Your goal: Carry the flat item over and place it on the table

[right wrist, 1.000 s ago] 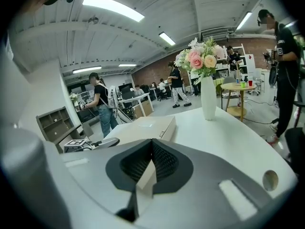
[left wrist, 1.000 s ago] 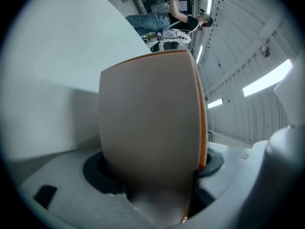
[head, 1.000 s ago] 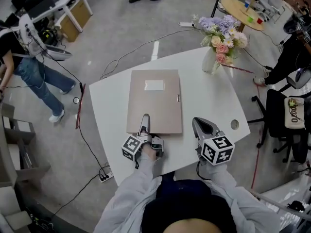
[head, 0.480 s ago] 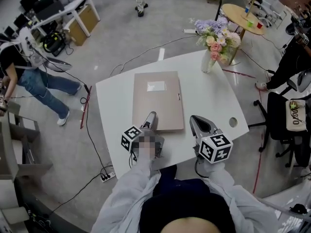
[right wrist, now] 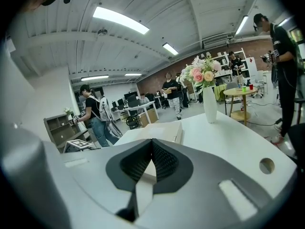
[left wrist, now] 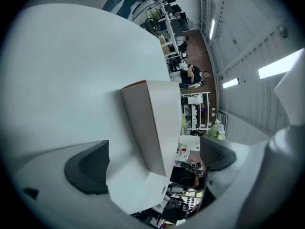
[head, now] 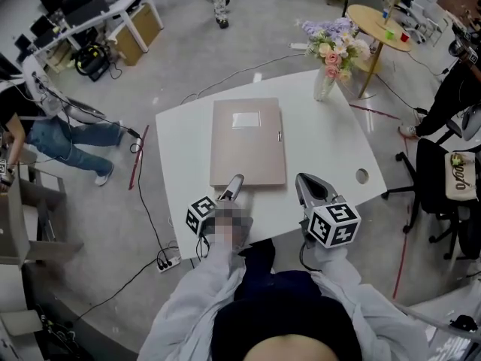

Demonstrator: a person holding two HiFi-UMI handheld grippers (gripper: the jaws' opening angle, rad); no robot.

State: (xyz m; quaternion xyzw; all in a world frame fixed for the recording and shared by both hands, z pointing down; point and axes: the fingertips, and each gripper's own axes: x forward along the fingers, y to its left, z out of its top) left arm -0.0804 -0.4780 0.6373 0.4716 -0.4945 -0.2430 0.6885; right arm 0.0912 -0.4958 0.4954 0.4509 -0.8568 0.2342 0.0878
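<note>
A flat beige file folder [head: 248, 141] with a white label lies on the white table [head: 331, 141]. My left gripper [head: 235, 181] sits at the folder's near edge, turned on its side. Its jaws are opening and stand wide apart. In the left gripper view the folder [left wrist: 152, 123] reaches in between the dark pads [left wrist: 88, 168], and neither pad touches it. My right gripper [head: 307, 183] hovers over bare table just right of the folder's near corner. It is shut [right wrist: 152, 159] with nothing in it, and the folder [right wrist: 162, 130] shows just beyond its tips.
A vase of flowers [head: 331, 59] stands at the table's far right corner, and a cable hole [head: 362, 175] is near its right edge. A round wooden table [head: 379, 13] and a chair [head: 440, 179] are to the right. A person [head: 52, 126] and floor cables are to the left.
My left gripper has drawn back from over the folder to its near edge. The folder stays flat on the table and the right gripper has barely moved.
</note>
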